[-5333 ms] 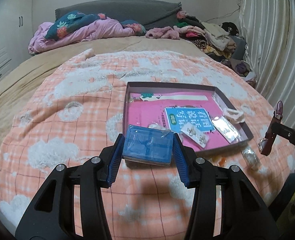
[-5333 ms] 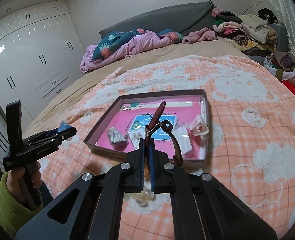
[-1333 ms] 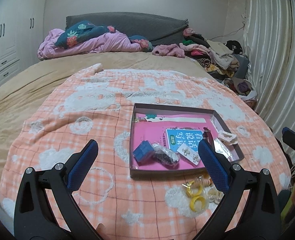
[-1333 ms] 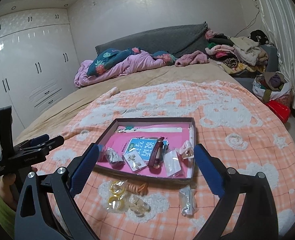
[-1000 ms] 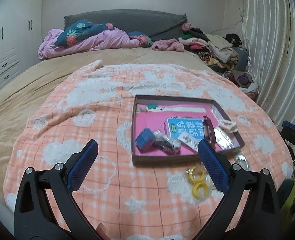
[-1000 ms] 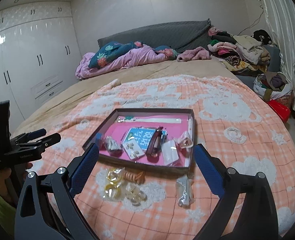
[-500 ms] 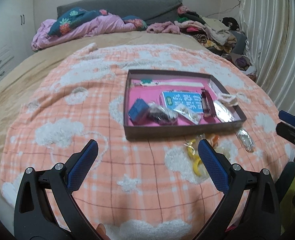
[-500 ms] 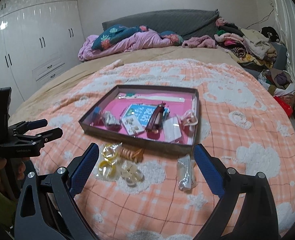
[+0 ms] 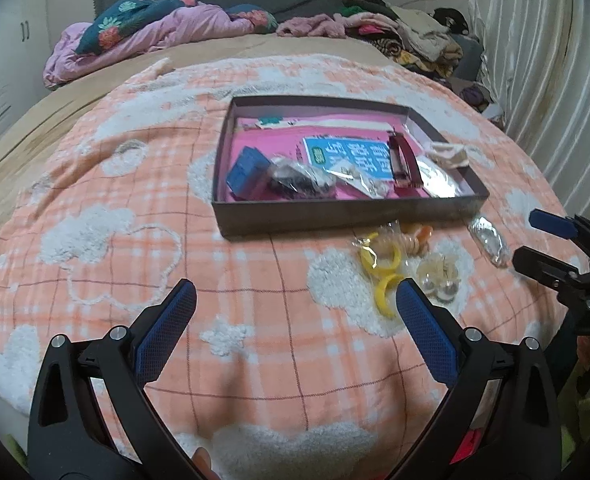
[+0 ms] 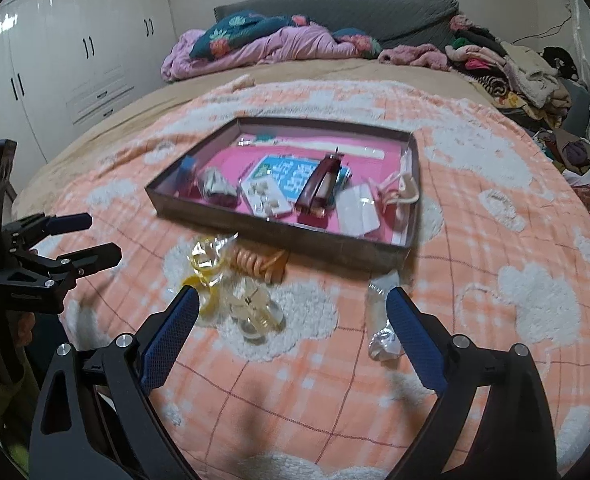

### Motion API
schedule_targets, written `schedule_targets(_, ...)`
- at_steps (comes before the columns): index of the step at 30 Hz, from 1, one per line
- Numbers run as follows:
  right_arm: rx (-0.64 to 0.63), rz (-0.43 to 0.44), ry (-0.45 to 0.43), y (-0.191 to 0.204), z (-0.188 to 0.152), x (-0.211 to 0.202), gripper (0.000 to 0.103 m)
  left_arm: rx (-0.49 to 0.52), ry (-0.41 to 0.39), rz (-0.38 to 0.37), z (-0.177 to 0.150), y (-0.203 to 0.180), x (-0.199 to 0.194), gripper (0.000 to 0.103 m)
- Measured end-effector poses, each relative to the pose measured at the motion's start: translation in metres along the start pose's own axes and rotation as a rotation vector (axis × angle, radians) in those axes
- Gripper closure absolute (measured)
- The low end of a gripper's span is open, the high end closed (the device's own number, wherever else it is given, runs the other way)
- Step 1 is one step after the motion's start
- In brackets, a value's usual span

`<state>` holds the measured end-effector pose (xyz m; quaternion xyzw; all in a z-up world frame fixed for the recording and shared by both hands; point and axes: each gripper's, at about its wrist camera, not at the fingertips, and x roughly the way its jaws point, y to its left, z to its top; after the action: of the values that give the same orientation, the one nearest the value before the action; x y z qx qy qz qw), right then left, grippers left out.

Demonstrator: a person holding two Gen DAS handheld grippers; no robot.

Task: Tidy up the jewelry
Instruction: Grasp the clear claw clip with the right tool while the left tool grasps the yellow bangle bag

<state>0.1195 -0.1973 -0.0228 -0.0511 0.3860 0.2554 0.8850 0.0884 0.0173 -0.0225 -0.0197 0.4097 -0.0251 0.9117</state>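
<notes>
From the left wrist camera, the left claw (image 9: pixel 295 312) hangs released, its two blue-padded fingers (image 9: pixel 163 336) spread wide and empty over the orange-and-white plaid blanket with fluffy cloud shapes (image 9: pixel 135 240) that covers the bed. Farther out on the blanket sits the shallow dark rectangular cardboard tray with a pink lining (image 9: pixel 335 216). Inside it, from left to right, lie a small blue box (image 9: pixel 247 170), a clear bag of dark jewelry (image 9: pixel 299 180), a blue printed card (image 9: pixel 347 152), a dark red hair clip (image 9: pixel 403 158) and a cream-coloured bracelet (image 9: pixel 449 154) near the right wall. Just in front of the tray, on the blanket, rest yellow plastic rings in a clear wrapper (image 9: pixel 379 268), an orange spiral hair tie (image 9: pixel 415 238), a packet of clear round earrings (image 9: pixel 441 278) and a small silvery packet (image 9: pixel 489 240). The right claw (image 9: pixel 535 240) shows at the right edge, its fingers apart and empty.

From the right wrist camera, the right claw (image 10: pixel 291 320) is released too, with the blue pads (image 10: pixel 413 336) wide apart above the blanket (image 10: pixel 495 240). Between them, lying on the blanket, are the earring packet (image 10: pixel 255 312) and, beside the right pad, the silvery packet (image 10: pixel 381 320). The yellow rings (image 10: pixel 205 264) and spiral hair tie (image 10: pixel 255 262) lie just before the tray (image 10: pixel 295 240), where the hair clip (image 10: pixel 321 186) is tilted on the blue card (image 10: pixel 283 172). The left claw (image 10: pixel 83 236) is at the left edge, parted and empty.
</notes>
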Motion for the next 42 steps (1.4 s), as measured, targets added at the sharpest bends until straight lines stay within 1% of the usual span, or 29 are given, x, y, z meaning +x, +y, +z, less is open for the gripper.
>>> schedule_targets(3, -0.01, 0.012, 0.024, 0.001, -0.003, 0.008, 0.012, 0.015, 0.016, 0.012, -0.003, -0.003, 0.007, 0.009)
schedule_targets(9, -0.017, 0.048, 0.085, 0.001, -0.009, 0.031, 0.017, 0.028, 0.052, -0.006, -0.011, -0.008, 0.02, 0.009)
schedule_targets(13, -0.039, 0.055, 0.121, 0.003, -0.011, 0.046, 0.019, 0.031, 0.068, -0.015, -0.012, -0.009, 0.027, 0.009)
schedule_targets(16, -0.045, 0.074, 0.142, 0.003, -0.01, 0.056, 0.025, 0.038, 0.075, -0.024, -0.013, -0.011, 0.031, 0.01)
schedule_targets(19, -0.045, 0.101, 0.163, 0.003, -0.007, 0.067, 0.032, 0.044, 0.087, -0.041, -0.014, -0.014, 0.035, 0.015)
schedule_targets(21, -0.041, 0.122, 0.176, 0.004, -0.005, 0.073, 0.04, 0.04, 0.097, -0.058, -0.014, -0.016, 0.039, 0.02)
schedule_targets(22, -0.043, 0.131, 0.177, 0.004, -0.005, 0.075, 0.042, 0.037, 0.104, -0.071, -0.015, -0.017, 0.041, 0.021)
schedule_targets(23, -0.048, 0.138, 0.174, 0.005, -0.004, 0.077, 0.047, 0.035, 0.108, -0.084, -0.014, -0.019, 0.043, 0.022)
schedule_targets(24, -0.052, 0.158, 0.168, 0.005, -0.004, 0.078, 0.058, 0.032, 0.112, -0.098, -0.014, -0.021, 0.044, 0.023)
schedule_targets(25, -0.042, 0.187, 0.164, 0.004, -0.003, 0.078, 0.065, 0.029, 0.116, -0.114, -0.013, -0.023, 0.046, 0.024)
schedule_targets(27, -0.019, 0.203, 0.158, 0.0, -0.003, 0.077, 0.065, 0.027, 0.123, -0.136, -0.011, -0.028, 0.05, 0.026)
schedule_targets(29, -0.024, 0.186, 0.144, -0.003, -0.003, 0.072, 0.065, 0.026, 0.131, -0.155, -0.01, -0.032, 0.053, 0.028)
schedule_targets(30, -0.02, 0.179, 0.139, -0.005, -0.003, 0.069, 0.065, 0.028, 0.134, -0.166, -0.009, -0.035, 0.055, 0.031)
schedule_targets(33, 0.02, 0.165, 0.104, -0.018, -0.003, 0.057, 0.065, 0.031, 0.151, -0.193, -0.005, -0.046, 0.064, 0.033)
schedule_targets(37, 0.071, 0.15, 0.054, -0.034, 0.0, 0.04, 0.065, 0.039, 0.165, -0.172, -0.001, -0.059, 0.079, 0.035)
schedule_targets(38, 0.079, 0.148, 0.046, -0.037, 0.001, 0.037, 0.065, 0.046, 0.162, -0.157, 0.0, -0.061, 0.08, 0.039)
schedule_targets(39, 0.088, 0.145, 0.035, -0.041, 0.002, 0.034, 0.065, 0.05, 0.159, -0.146, 0.002, -0.062, 0.082, 0.047)
schedule_targets(41, 0.107, 0.139, 0.017, -0.046, 0.004, 0.03, 0.065, 0.056, 0.155, -0.128, 0.004, -0.065, 0.084, 0.055)
schedule_targets(42, 0.113, 0.138, 0.012, -0.047, 0.004, 0.029, 0.065, 0.064, 0.152, -0.127, 0.004, -0.067, 0.084, 0.065)
